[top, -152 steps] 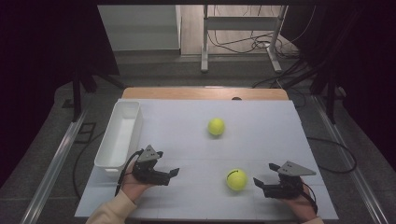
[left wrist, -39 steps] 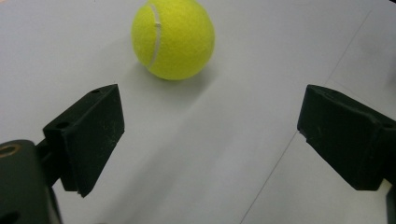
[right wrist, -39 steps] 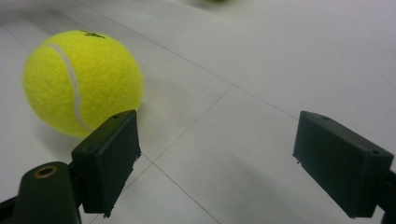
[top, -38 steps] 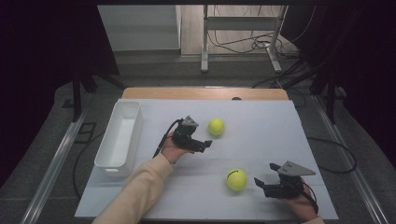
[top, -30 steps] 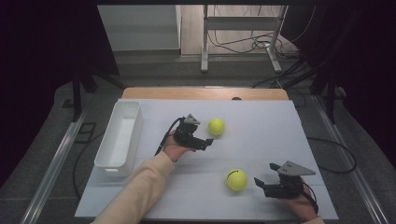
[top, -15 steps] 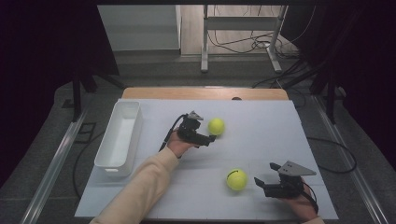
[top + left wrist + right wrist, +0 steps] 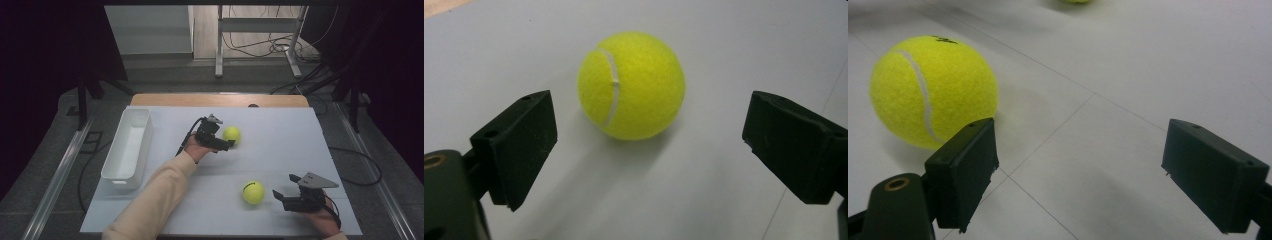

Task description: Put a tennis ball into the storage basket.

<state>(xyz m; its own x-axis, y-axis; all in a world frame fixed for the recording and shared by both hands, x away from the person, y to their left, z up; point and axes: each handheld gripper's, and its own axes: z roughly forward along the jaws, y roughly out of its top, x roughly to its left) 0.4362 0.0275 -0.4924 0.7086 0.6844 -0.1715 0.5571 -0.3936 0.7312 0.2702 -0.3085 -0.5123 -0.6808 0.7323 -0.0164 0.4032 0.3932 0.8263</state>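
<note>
Two yellow tennis balls lie on the white table. The far ball rests mid-table, just ahead of my left gripper, which is open with its jaws wide on either side and not touching it. The near ball sits at the front right. My right gripper is open just to the right of it, low over the table; the ball lies beside its left jaw, outside the gap.
A long white bin stands along the table's left side. The table has a wooden strip at its far edge. Cables and a metal stand are on the floor beyond.
My left gripper has travelled from the front left of the table forward and right up to the far ball. The right gripper and both balls have stayed put.
</note>
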